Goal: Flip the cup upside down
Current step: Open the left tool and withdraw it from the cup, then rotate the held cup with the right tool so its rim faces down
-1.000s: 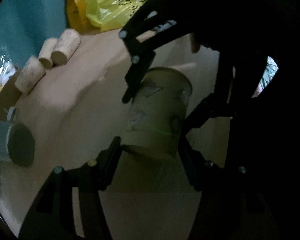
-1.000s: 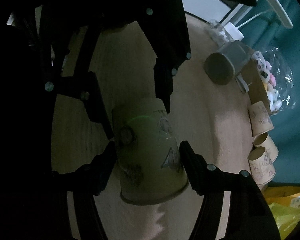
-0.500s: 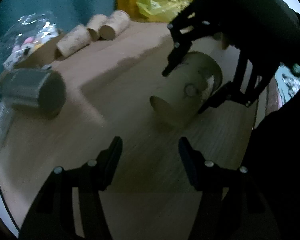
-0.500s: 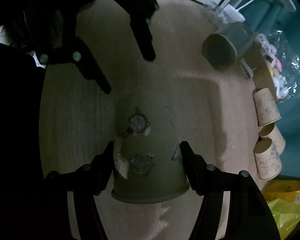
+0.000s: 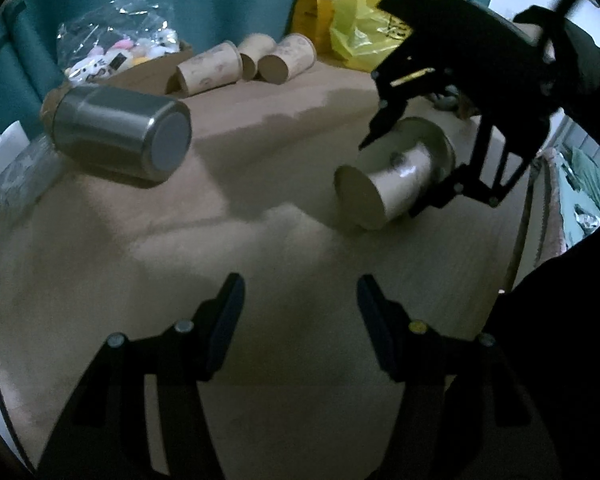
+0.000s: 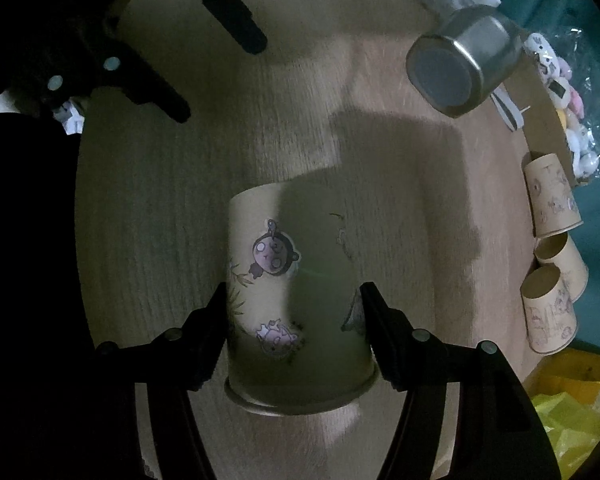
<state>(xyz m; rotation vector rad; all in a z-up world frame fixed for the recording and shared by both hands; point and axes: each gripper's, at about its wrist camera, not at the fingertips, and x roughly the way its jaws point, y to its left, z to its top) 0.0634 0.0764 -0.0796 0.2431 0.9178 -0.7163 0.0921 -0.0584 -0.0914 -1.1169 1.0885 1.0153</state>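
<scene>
Cup (image 6: 300, 304): matt paper with printed stickers. Tumbler (image 5: 120, 132): brushed metal. Table (image 5: 260, 248): matt wood grain.

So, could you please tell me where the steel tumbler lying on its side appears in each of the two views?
Left wrist view: the steel tumbler lies at upper left, base toward the camera.
Right wrist view: it sits at upper right, base toward the camera.
Shared landmark: the three paper cups grouped at the table's edge, beyond the tumbler.

Paper cup (image 6: 296, 304) between the right gripper (image 6: 292, 312) fingers, apparently above the table (image 5: 260, 240); metal tumbler (image 5: 120, 136) lying left; three cups (image 5: 244, 64) behind; left gripper (image 5: 300, 312) apart.
</scene>
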